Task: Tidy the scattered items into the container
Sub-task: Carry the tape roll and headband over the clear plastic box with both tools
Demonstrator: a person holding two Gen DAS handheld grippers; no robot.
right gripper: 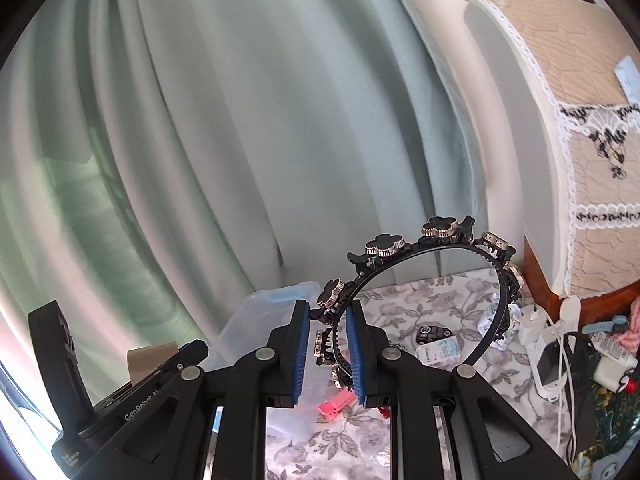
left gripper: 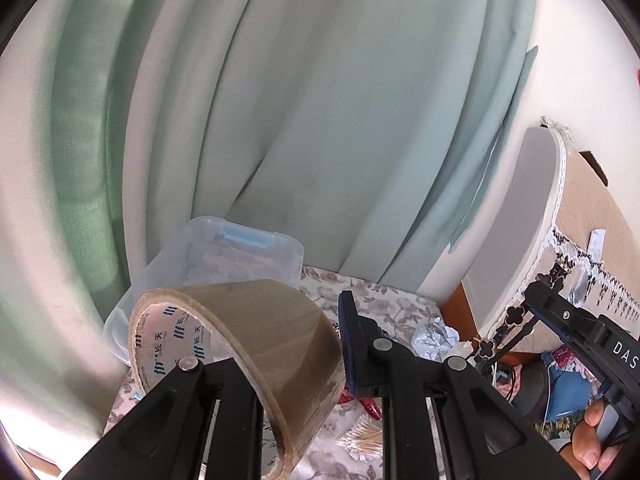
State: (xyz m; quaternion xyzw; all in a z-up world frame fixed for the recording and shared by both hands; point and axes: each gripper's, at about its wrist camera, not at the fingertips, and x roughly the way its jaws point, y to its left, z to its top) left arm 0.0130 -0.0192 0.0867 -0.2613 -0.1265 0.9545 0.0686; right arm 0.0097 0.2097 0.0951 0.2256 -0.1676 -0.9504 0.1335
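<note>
My left gripper (left gripper: 280, 344) is shut on a brown packing tape roll (left gripper: 256, 344) and holds it in the air just before a clear plastic container (left gripper: 224, 256) with a blue latch. My right gripper (right gripper: 328, 336) is shut on a black headband (right gripper: 424, 272) studded with clover-shaped ornaments, held above the flowered cloth (right gripper: 420, 304). The container also shows in the right wrist view (right gripper: 260, 320), to the left of the right gripper. The headband and the right gripper also show in the left wrist view (left gripper: 516, 320), at the right.
A pink clip (right gripper: 338, 404), a small boxed item (right gripper: 436, 350) and a toy car (right gripper: 432, 333) lie on the cloth. Crumpled foil (left gripper: 436, 336), cotton swabs (left gripper: 360, 438) and a red item (left gripper: 370, 406) lie there too. Chargers and cables (right gripper: 552, 344) crowd the right. Green curtains (left gripper: 320, 120) hang behind.
</note>
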